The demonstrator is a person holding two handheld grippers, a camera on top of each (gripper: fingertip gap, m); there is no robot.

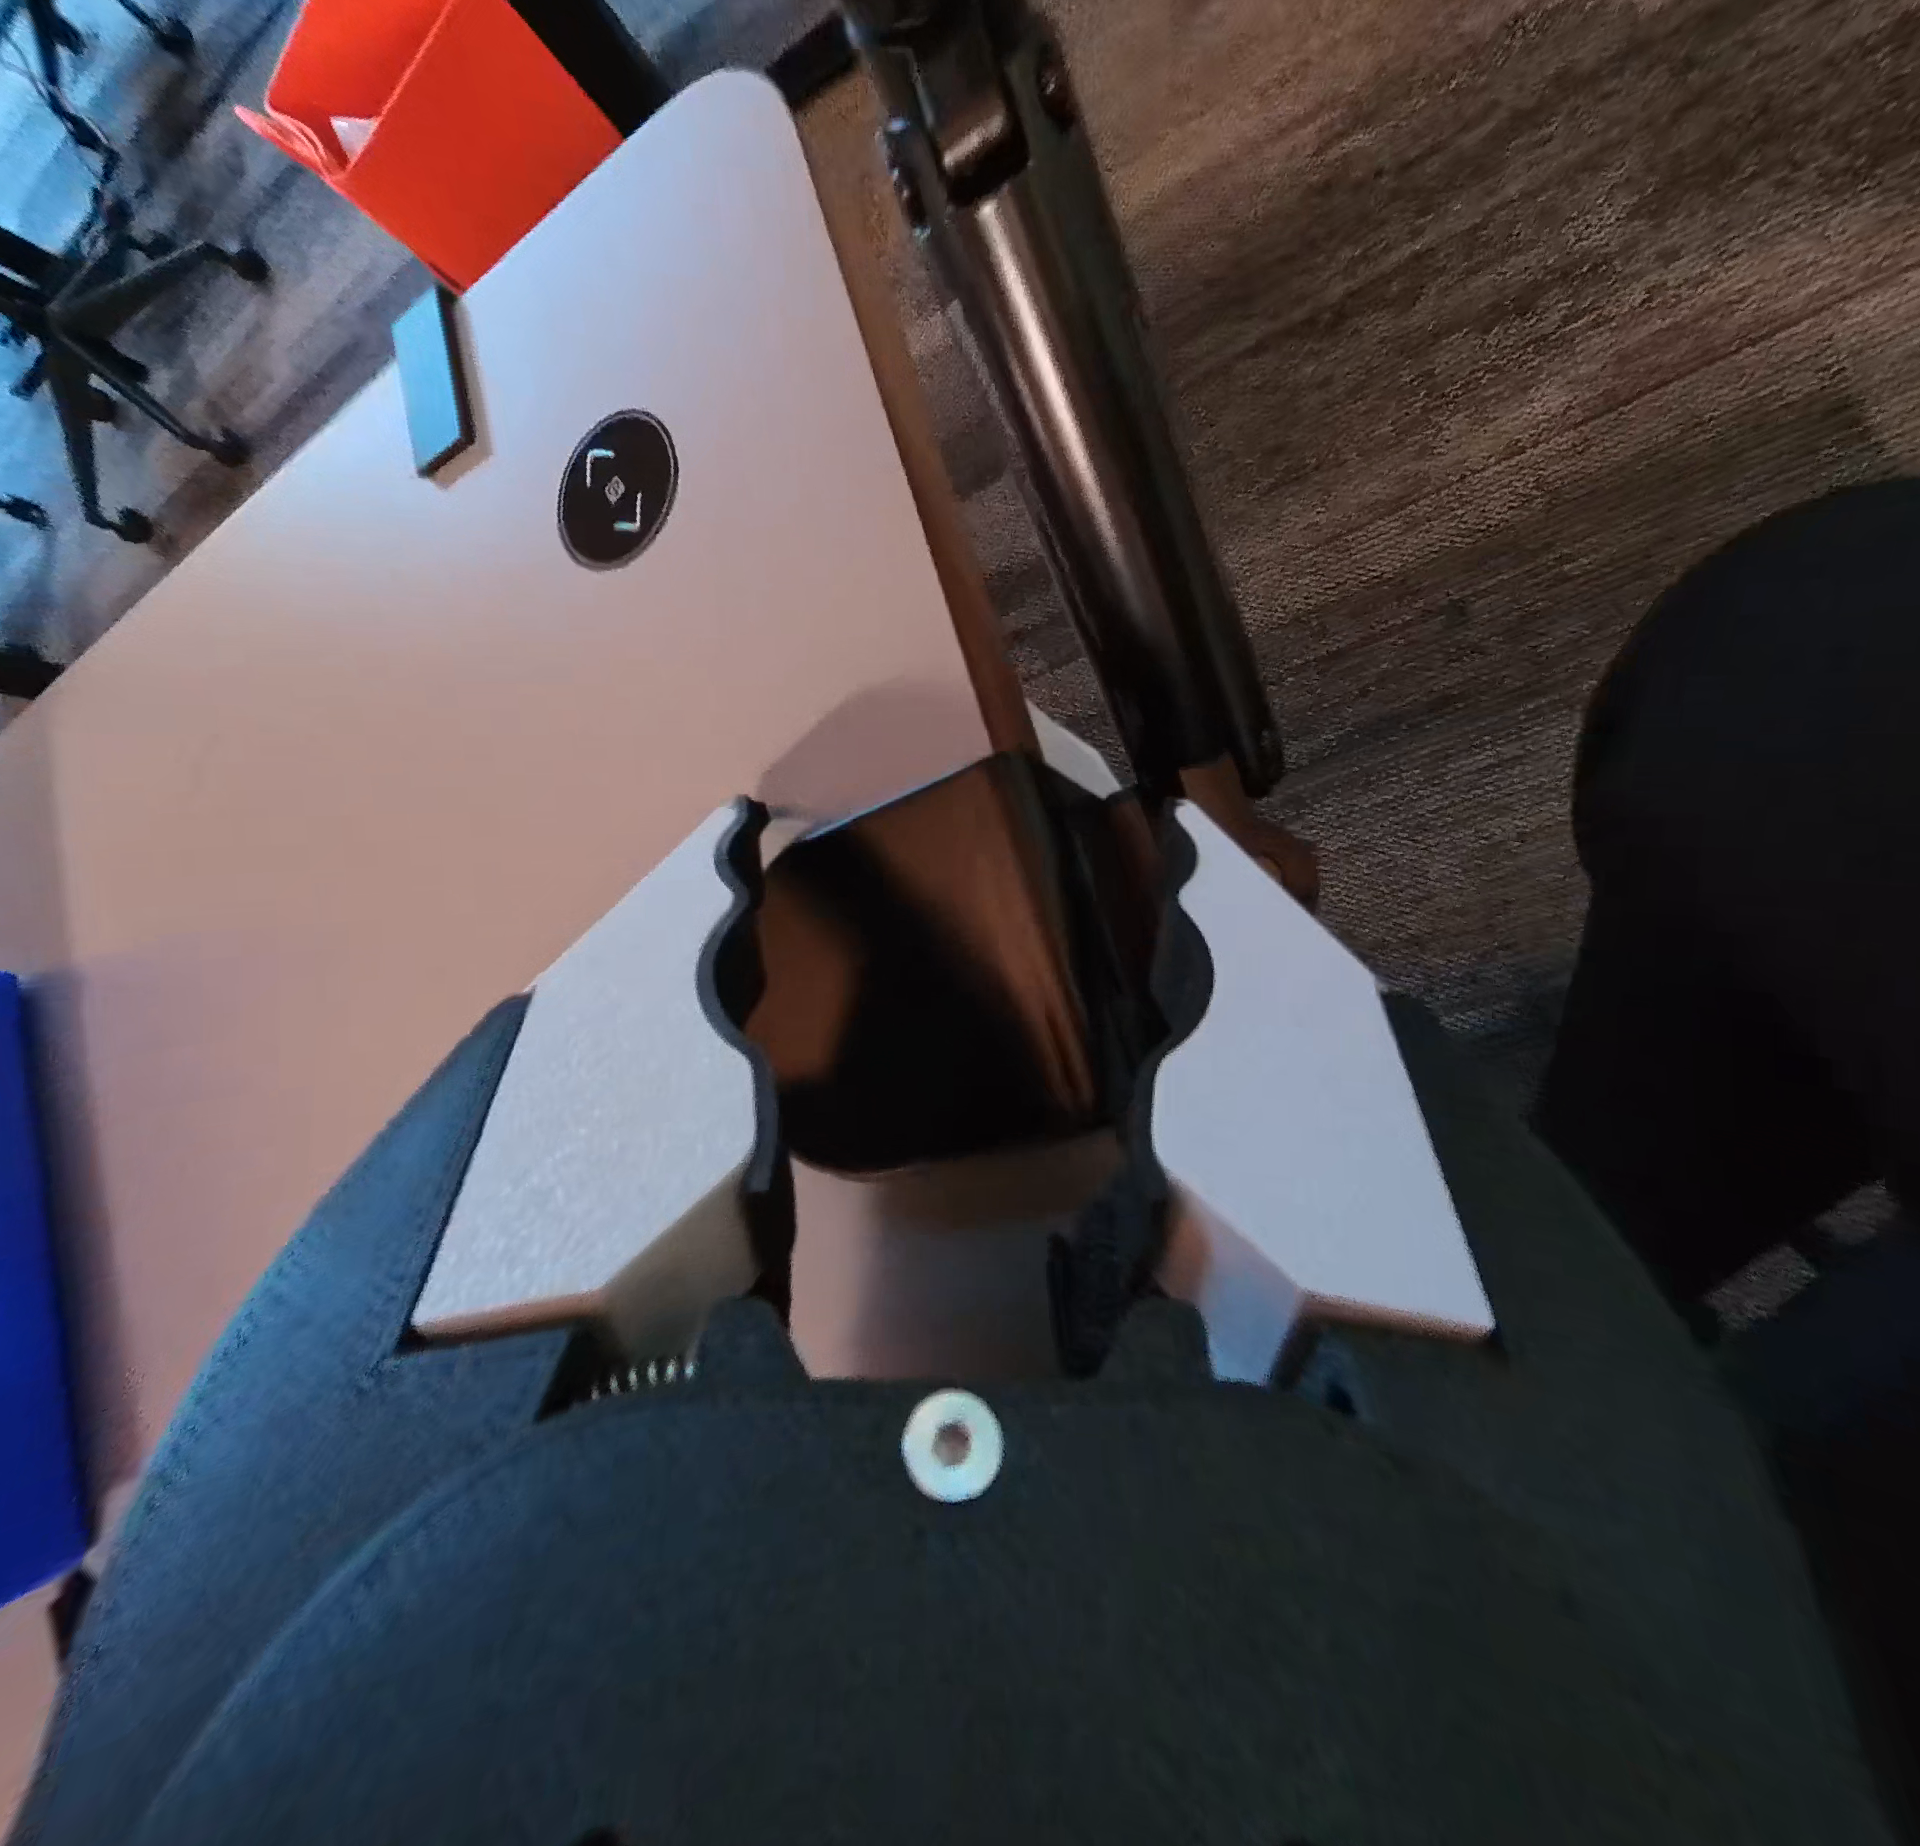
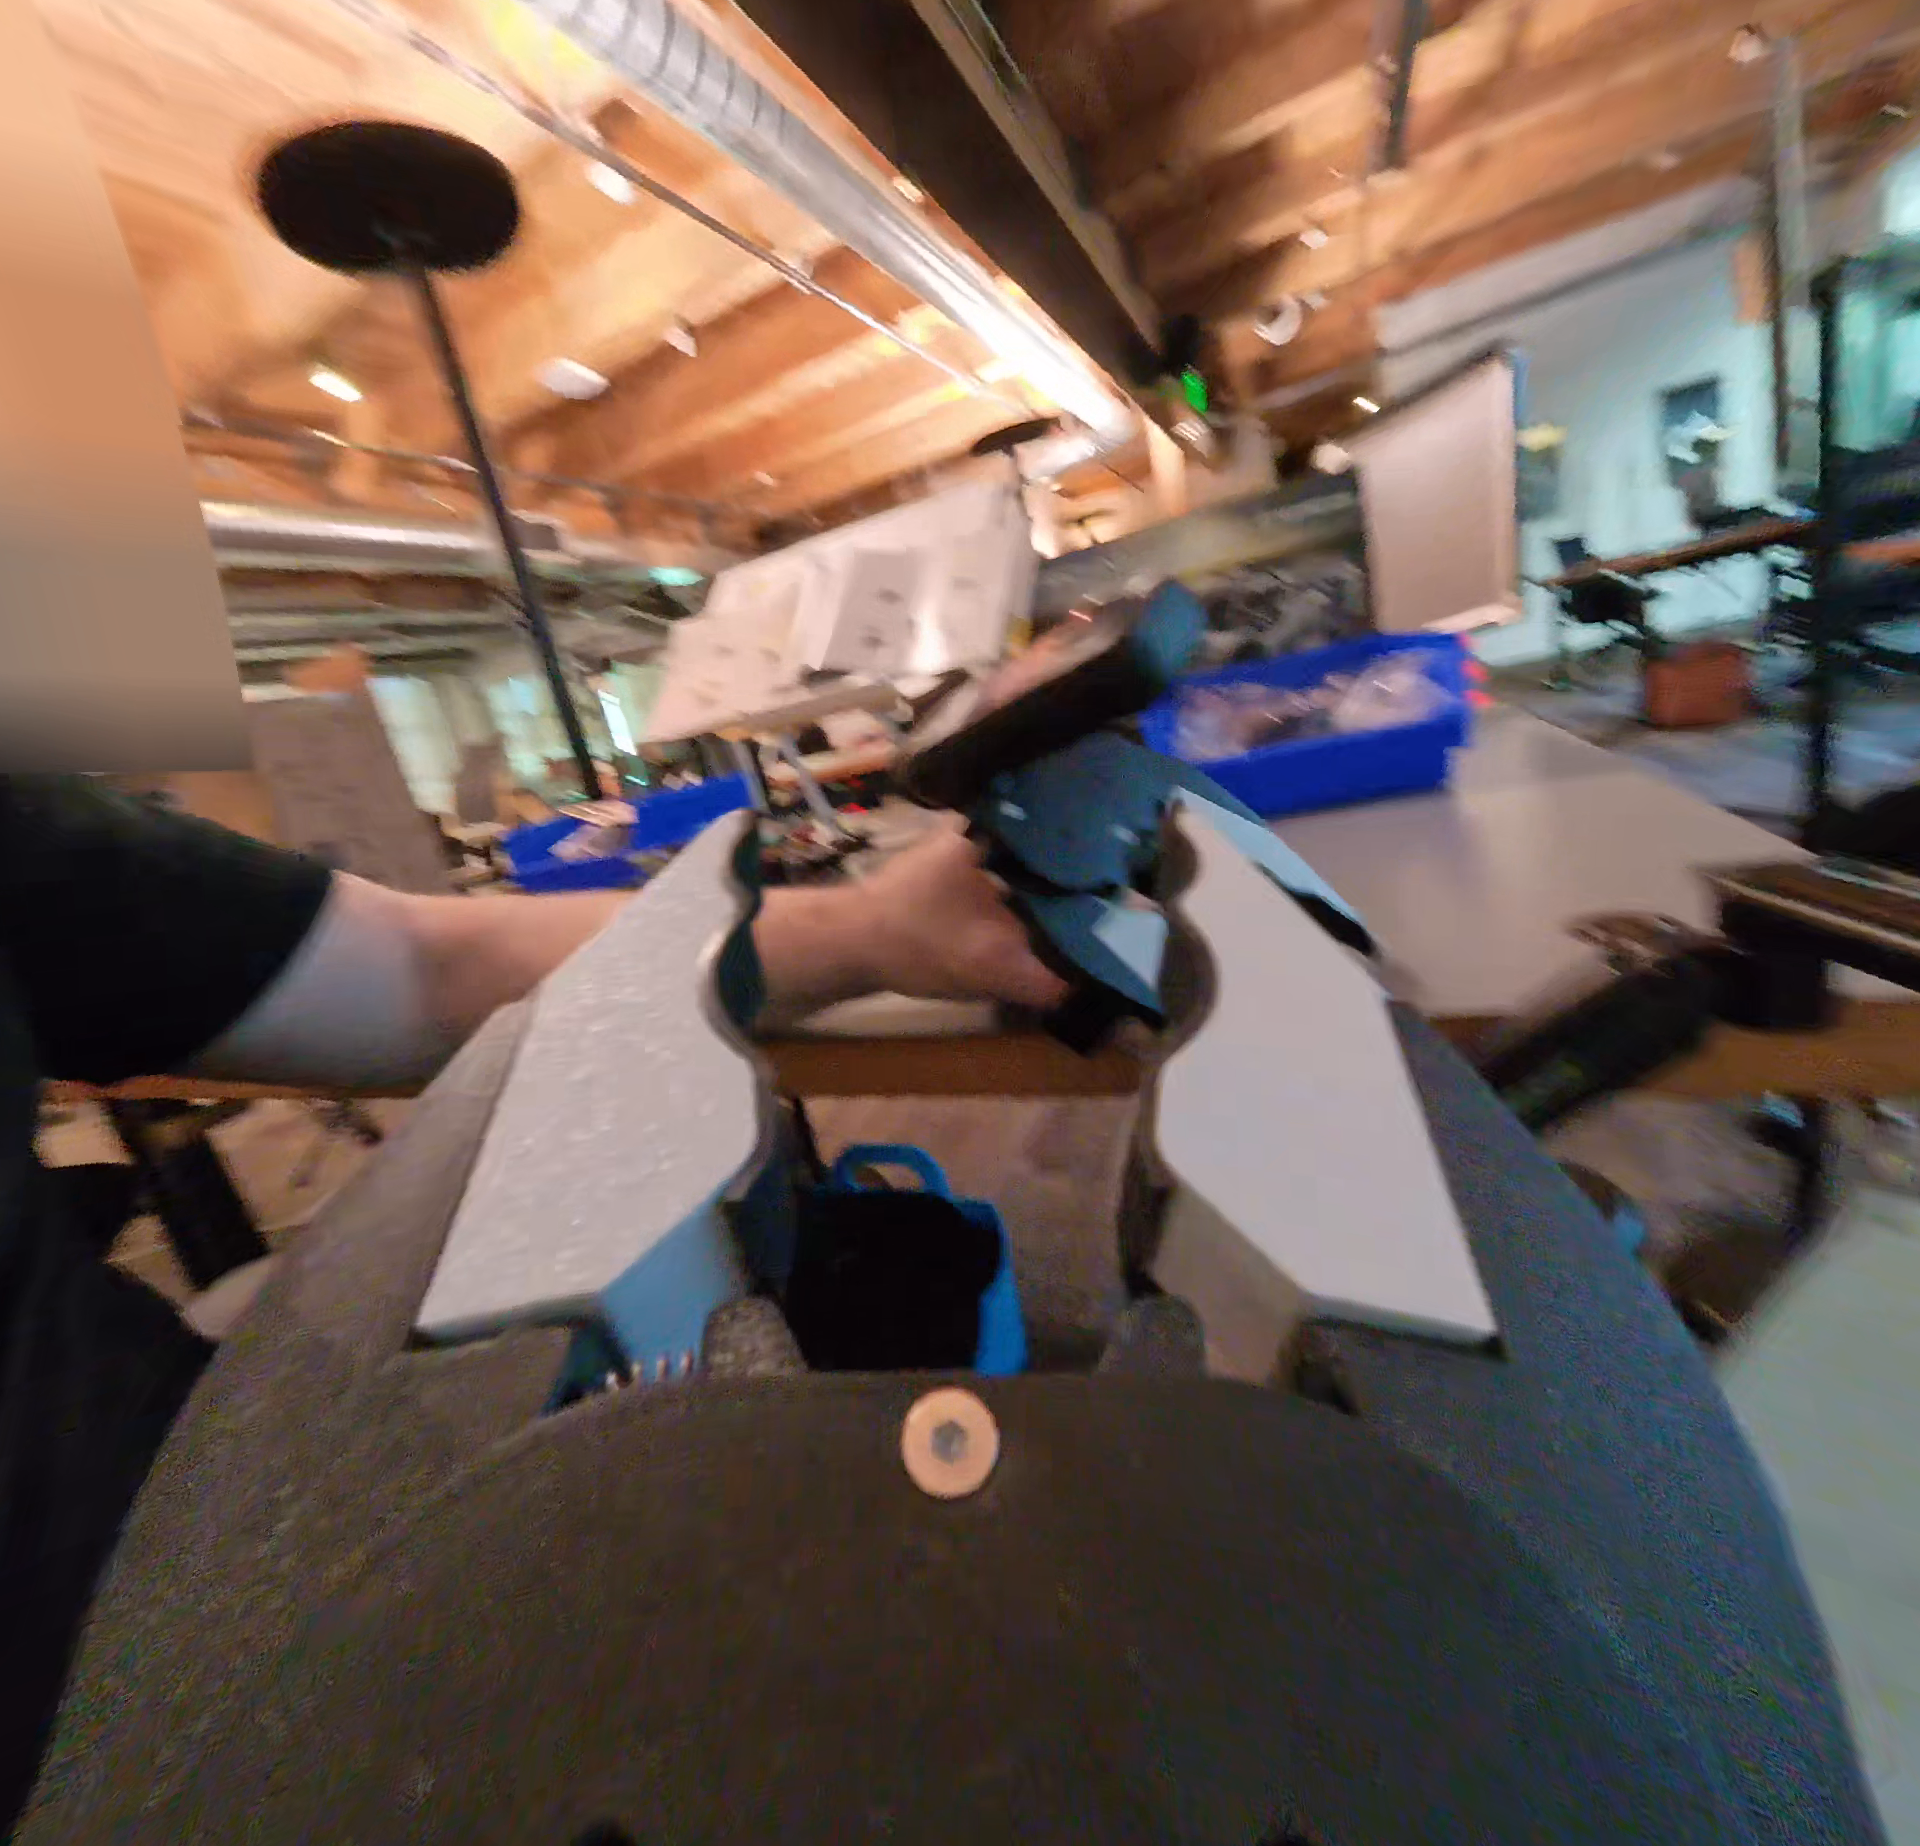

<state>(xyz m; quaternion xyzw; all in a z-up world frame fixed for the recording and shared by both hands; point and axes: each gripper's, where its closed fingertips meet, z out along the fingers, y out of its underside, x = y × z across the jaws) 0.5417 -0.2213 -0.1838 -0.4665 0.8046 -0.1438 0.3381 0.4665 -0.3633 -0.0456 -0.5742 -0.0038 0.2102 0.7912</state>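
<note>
The left gripper [image 1: 956, 830] is hanging over the table [image 1: 416, 757] edge, fingers spread wide. A dark shiny thing [image 1: 914, 986] is sitting between them, maybe untouched, honestly hard to tell. The right gripper [image 2: 956, 830] is hovering beside the table, fingers apart and gripping nothing, pointing at the person's hand [image 2: 914, 923].

1. Left wrist view: looks steeply down along its fingers from close above the table [image 1: 364, 757], over its near edge by a rounded corner; carpet floor [image 1: 1455, 290] fills the right side.
2. Right wrist view: sits off that near edge, roughly level, facing across the table [image 2: 1507, 861] into the room; blurred.
3. Shared: the table and its near edge; the right view also shows the left gripper [image 2: 1070, 861].
</note>
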